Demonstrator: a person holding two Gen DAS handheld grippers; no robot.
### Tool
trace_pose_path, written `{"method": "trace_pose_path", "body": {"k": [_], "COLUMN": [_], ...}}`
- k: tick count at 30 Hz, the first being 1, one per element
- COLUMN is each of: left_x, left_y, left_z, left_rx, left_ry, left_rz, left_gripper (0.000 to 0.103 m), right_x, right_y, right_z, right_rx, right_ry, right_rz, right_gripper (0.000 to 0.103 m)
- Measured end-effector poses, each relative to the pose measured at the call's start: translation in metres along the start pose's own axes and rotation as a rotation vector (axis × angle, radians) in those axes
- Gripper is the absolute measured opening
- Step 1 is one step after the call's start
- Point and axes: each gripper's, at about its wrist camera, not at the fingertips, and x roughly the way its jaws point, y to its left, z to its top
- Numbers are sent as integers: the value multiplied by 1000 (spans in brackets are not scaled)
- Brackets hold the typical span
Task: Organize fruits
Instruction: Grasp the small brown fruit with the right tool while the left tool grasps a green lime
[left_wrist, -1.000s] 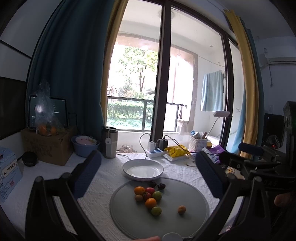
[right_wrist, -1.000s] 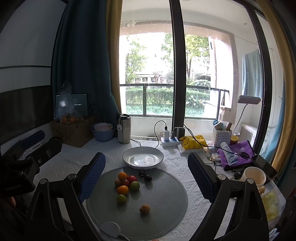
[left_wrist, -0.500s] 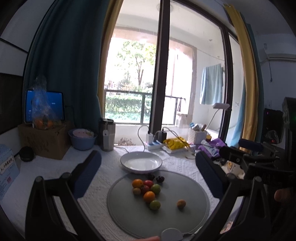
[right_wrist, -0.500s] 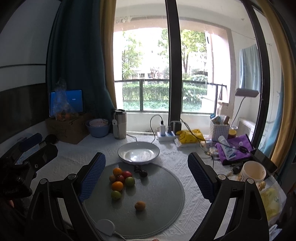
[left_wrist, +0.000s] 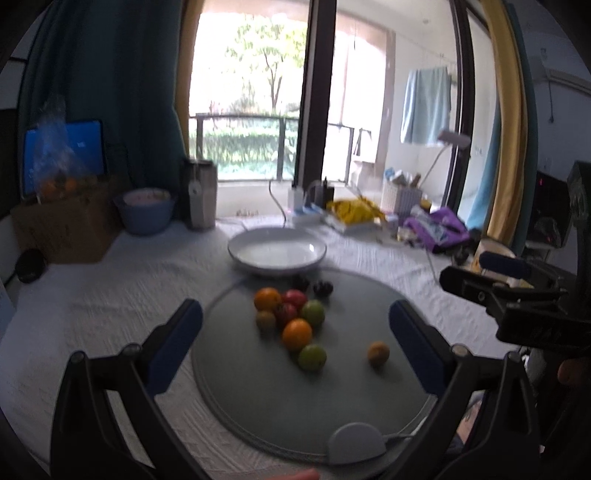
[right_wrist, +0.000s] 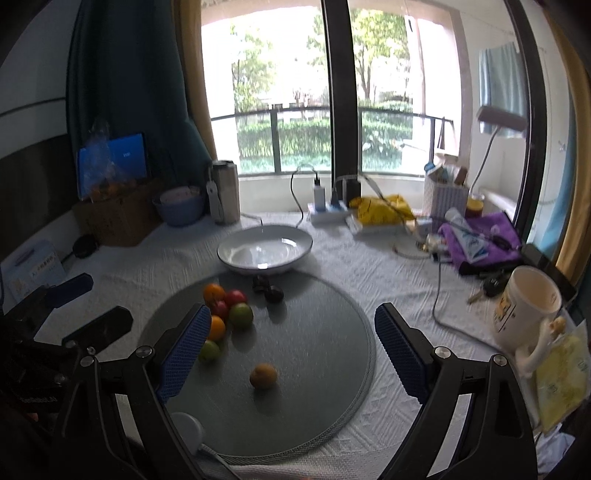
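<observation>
Several small fruits lie on a round grey mat (left_wrist: 258, 387) (right_wrist: 314, 350): a cluster of orange, red and green ones (left_wrist: 291, 317) (right_wrist: 229, 314), two dark ones (left_wrist: 314, 286) (right_wrist: 267, 290) and a lone yellow-orange fruit (left_wrist: 378, 353) (right_wrist: 263, 376). An empty white plate (left_wrist: 277, 251) (right_wrist: 264, 253) stands just behind the mat. My left gripper (left_wrist: 295, 332) is open and empty above the cluster. My right gripper (right_wrist: 291, 339) is open and empty above the mat, near the lone fruit.
A white mug (right_wrist: 528, 306), purple cloth (right_wrist: 480, 240), power strip (right_wrist: 328, 212) and yellow bag (right_wrist: 380, 206) lie at the right and back. A metal flask (right_wrist: 223, 192), blue bowl (right_wrist: 181, 208) and cardboard box (right_wrist: 118, 218) stand at the back left. A white puck (left_wrist: 356, 443) sits on the mat's near edge.
Both grippers have moved forward and tilted down toward the mat; the fruits and plate look larger and nearer. Both stay open. Nothing on the table has moved.
</observation>
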Motion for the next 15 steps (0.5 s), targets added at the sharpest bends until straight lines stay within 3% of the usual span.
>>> {"method": "trace_pose_path", "body": {"k": [8, 11, 15], "left_x": [44, 58, 74], "left_y": [-1, -3, -3], "left_z": [-25, -31, -39], "left_rx": [7, 12, 9], "left_ry": [181, 239, 307], "left_rz": [-24, -27, -16], "left_gripper": [102, 92, 87], "right_x": [36, 49, 65], "right_y": [0, -2, -4], "right_z": [-22, -30, -39], "right_rx": [-3, 7, 16], "right_ry": [109, 147, 197], "right_rz": [47, 72, 109], "right_gripper": [92, 88, 82]}}
